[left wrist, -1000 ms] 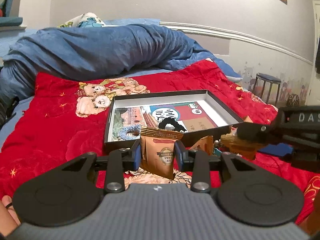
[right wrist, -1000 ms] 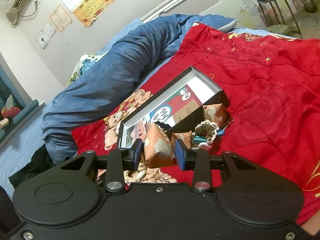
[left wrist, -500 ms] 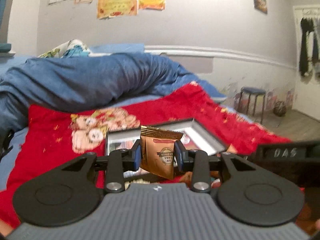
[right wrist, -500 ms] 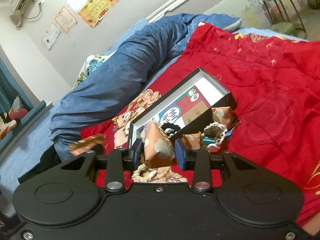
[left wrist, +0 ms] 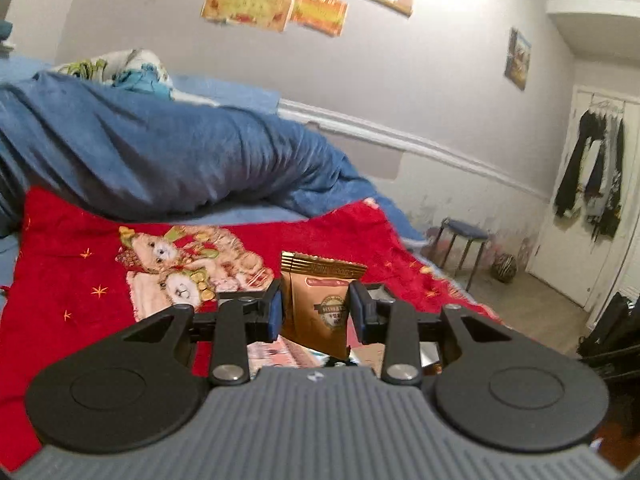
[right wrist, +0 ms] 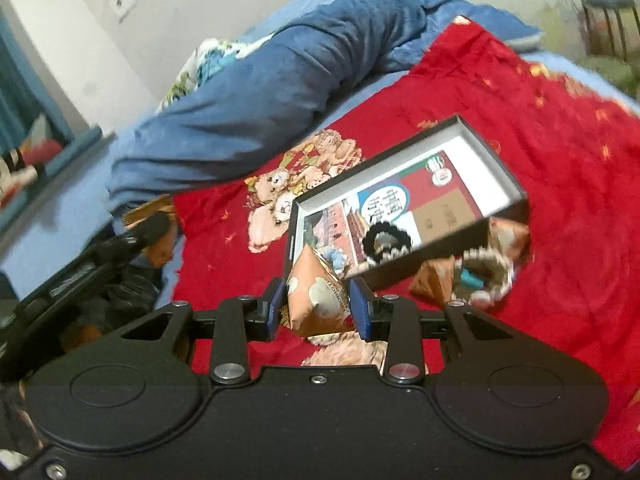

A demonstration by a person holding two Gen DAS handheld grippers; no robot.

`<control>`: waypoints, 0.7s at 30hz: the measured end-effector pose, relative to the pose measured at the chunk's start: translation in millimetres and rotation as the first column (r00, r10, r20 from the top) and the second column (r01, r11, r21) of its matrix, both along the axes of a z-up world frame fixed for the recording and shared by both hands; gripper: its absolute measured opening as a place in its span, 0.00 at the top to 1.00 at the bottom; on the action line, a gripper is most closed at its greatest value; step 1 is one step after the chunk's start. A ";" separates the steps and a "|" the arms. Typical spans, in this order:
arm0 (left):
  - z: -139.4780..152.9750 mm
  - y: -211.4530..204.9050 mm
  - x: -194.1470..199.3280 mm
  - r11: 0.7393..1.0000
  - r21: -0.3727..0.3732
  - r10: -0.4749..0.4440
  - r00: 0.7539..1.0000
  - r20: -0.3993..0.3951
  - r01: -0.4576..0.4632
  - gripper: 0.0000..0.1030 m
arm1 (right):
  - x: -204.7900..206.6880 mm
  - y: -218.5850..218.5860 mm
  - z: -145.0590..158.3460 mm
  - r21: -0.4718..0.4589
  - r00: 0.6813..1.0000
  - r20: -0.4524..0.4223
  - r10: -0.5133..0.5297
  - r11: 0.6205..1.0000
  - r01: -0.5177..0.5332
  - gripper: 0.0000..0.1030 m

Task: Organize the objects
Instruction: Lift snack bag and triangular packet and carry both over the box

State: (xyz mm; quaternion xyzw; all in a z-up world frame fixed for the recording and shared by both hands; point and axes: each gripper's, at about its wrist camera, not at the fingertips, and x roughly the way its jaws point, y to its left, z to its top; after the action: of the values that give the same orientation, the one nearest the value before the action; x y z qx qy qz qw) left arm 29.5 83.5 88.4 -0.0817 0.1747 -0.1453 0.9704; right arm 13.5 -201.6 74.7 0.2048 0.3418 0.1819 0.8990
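I have a packet in each gripper and both are lifted clear of the bed, so I judge this to be the carry step: items picked up, not yet dropped into the black box (right wrist: 404, 208).

The left gripper (left wrist: 319, 306) has its jaws drawn in to a narrow gap, pressing on a flat brown sachet (left wrist: 320, 300) that stands upright between them, its crimped gold top edge poking above the jaws. The right gripper (right wrist: 319, 306) is closed the same way on a puffy orange pyramid packet (right wrist: 318, 300), a soft, pillowy foil shape with pale blotches printed on it.

The box lies ahead of and beyond the right jaws, on the red blanket (right wrist: 560, 160). It is shallow, rigid, white-walled inside, with a printed card on its floor and a ring of black beads (right wrist: 386, 240) resting there. Just right of the jaws, outside the box wall, sit another orange packet (right wrist: 434, 284) and a pale knobbly bracelet (right wrist: 488, 276).

Next I'd need to bring each packet over the open box, lower it, and only then release; the foil is slippery and crushable, so I'd keep the squeeze light.
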 end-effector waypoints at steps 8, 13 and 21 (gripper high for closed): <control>-6.1 3.4 61.6 0.989 -0.067 -0.134 0.991 -0.021 0.132 0.63 | 49.2 20.9 33.3 0.022 0.994 -0.072 -0.080 0.996 0.082 0.67; -21.1 3.0 90.3 0.989 -0.076 -0.135 0.989 -0.056 0.130 0.63 | 86.0 22.7 29.2 -0.045 0.990 -0.075 -0.121 0.992 0.118 0.67; -38.4 10.5 130.9 0.998 -0.066 -0.023 0.991 -0.129 0.015 0.63 | 136.8 2.8 -18.7 0.006 0.985 -0.108 -0.133 0.991 0.135 0.67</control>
State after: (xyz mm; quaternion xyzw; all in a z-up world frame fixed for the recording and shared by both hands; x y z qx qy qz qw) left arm 160.5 94.0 50.0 -0.1207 0.2336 -0.1545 0.9524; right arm 150.3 -198.8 55.9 0.2426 0.3740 0.1120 0.8881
